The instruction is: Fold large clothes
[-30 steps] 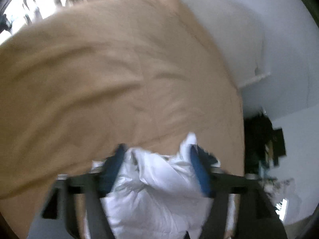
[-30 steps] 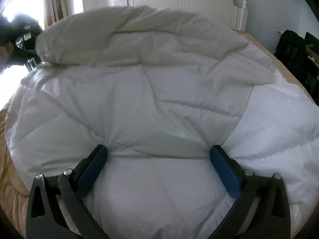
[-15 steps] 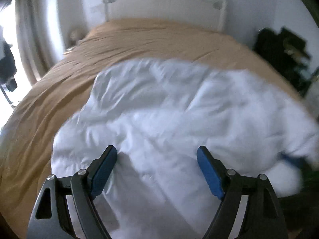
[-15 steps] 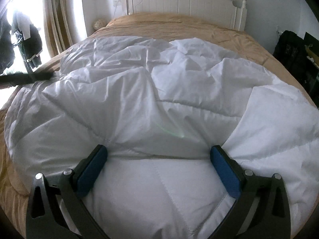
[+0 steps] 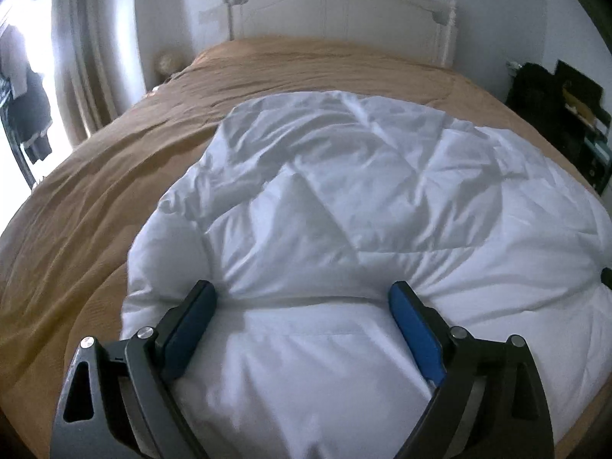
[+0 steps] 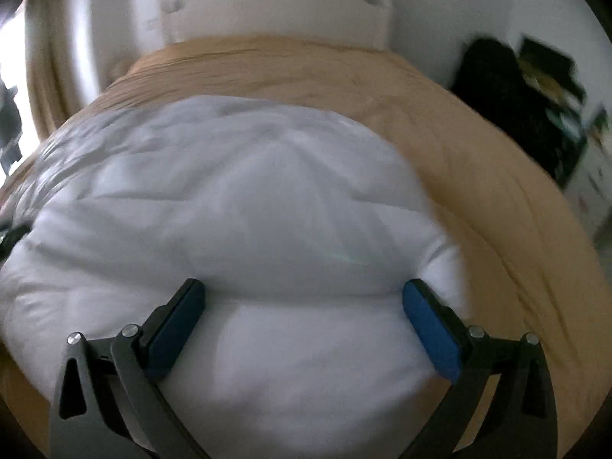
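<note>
A white quilted puffy garment (image 5: 344,191) lies spread on a tan bedspread (image 5: 95,191). My left gripper (image 5: 302,288) points down at the garment's near edge. Its jaws are opening and stand wide, a bulge of the white padding rising between the blue pads (image 5: 413,329). In the right wrist view the same garment (image 6: 229,191) fills the middle, its rounded right edge beside the right finger. My right gripper (image 6: 303,285) is also spread wide over the near edge, with padding swelling between the fingers (image 6: 176,329). That view is blurred.
A white headboard (image 5: 344,0) stands at the far end of the bed. Dark bags and clutter (image 5: 554,107) sit off the bed's right side, and a curtain (image 5: 88,57) and bright window are at the left. Tan bedspread (image 6: 478,153) lies bare to the garment's right.
The left gripper let go of a bunch of white fabric, rolled level and came down over the garment. The raised flap now lies flat. The right gripper slid toward the garment's right edge.
</note>
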Available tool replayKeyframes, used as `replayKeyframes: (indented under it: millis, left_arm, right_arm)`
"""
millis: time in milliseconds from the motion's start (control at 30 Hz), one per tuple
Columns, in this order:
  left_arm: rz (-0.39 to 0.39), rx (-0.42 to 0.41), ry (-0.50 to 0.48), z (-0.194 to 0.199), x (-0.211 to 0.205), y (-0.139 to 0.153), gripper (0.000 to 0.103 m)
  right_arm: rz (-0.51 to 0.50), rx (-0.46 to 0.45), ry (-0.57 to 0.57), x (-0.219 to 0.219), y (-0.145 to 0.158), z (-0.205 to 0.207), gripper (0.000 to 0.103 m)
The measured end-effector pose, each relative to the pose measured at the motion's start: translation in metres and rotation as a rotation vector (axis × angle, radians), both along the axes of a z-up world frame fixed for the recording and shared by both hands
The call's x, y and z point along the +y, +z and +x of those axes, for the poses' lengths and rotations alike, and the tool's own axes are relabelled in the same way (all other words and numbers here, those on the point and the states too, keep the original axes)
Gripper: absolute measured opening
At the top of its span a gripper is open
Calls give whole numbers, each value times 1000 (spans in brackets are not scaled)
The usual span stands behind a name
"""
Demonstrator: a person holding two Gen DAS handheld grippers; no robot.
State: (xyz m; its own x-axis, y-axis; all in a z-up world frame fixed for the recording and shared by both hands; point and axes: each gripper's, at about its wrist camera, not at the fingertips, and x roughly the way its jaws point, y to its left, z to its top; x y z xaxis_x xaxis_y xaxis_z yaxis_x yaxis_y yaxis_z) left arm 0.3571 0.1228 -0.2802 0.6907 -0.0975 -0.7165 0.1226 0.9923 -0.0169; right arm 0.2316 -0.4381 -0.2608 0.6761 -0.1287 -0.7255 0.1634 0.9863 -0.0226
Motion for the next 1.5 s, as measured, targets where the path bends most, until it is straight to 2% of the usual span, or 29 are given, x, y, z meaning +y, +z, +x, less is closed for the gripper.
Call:
replayKeyframes:
  millis: [67, 100, 167, 233, 300, 400, 467, 500, 567, 633, 700, 767, 800, 867, 933, 967, 1033, 1100, 1233, 1333, 1400, 1433, 1500]
  left_arm:
    - [-5, 6, 7, 2, 5, -3, 93]
    - [-2, 5, 13, 2, 5, -4, 93]
    - [3, 4, 25, 2, 5, -7, 93]
    - [-4, 10, 33, 4, 6, -8, 93]
    - [-7, 15, 36, 5, 6, -8, 93]
    - [-19, 25, 44, 7, 9, -10, 94]
    - [-13, 27, 40, 10, 6, -9, 94]
    - [-12, 31, 36, 10, 7, -8, 94]
    - [-25, 60, 34, 12, 11, -2, 93]
    - [-31, 82, 62, 14, 15, 15, 90]
    - [-13, 50, 82, 11, 14, 35, 89]
    - [-7, -9, 33, 13, 1, 58, 92]
    - [18, -6, -20, 20, -15, 63, 93]
    - [88, 29, -98, 41, -44, 56, 93]
    - [196, 96, -104, 73, -67, 33, 94]
    - [216, 157, -95, 92, -70, 18, 95]
    - [155, 234, -55, 120, -58, 3, 103]
    - [122, 259, 4, 137, -37, 2, 103]
    - [181, 252, 155, 161, 23, 3, 103]
    - [129, 255, 269, 161, 75, 14, 100]
    - [64, 216, 326, 143, 117, 29, 98]
    - [16, 200, 332, 129, 134, 36, 98]
    - [-159, 193, 278, 93, 162, 44, 100]
  right_arm:
    - [98, 18, -55, -22, -1, 3, 101]
    - [144, 19, -83, -26, 4, 4, 97]
    - [164, -10, -123, -18, 23, 3, 97]
    - [172, -55, -77, 4, 44, 9, 98]
    - [123, -39, -37, 31, 57, 28, 101]
    - [11, 47, -59, 56, 48, 66, 103]
    - [-111, 96, -177, 54, 46, 76, 97]
    - [-124, 100, -230, 49, 50, 74, 96]
    - [-103, 74, -256, 44, 62, 64, 96]
    - [-97, -7, -205, 51, 78, 53, 96]
    - [-124, -55, -130, 70, 87, 51, 96]
    - [-95, -116, -11, 94, 91, 58, 96]
    - [-62, -134, 61, 101, 88, 60, 97]
    - [-64, -77, 129, 122, 70, 82, 97]
    - [-65, 68, 133, 131, 34, 118, 96]
    - [-43, 144, 121, 130, 16, 137, 97]
    - [2, 219, 88, 117, -7, 163, 98]
    - [23, 227, 70, 104, -6, 178, 98]
    - [-65, 229, -14, 80, -7, 196, 99]
    - [-107, 211, -142, 37, 4, 195, 99]
    - [-123, 172, -260, 0, 23, 173, 99]
    - [-78, 129, -291, -21, 34, 156, 100]
    - [76, 69, -254, -49, 44, 121, 100]
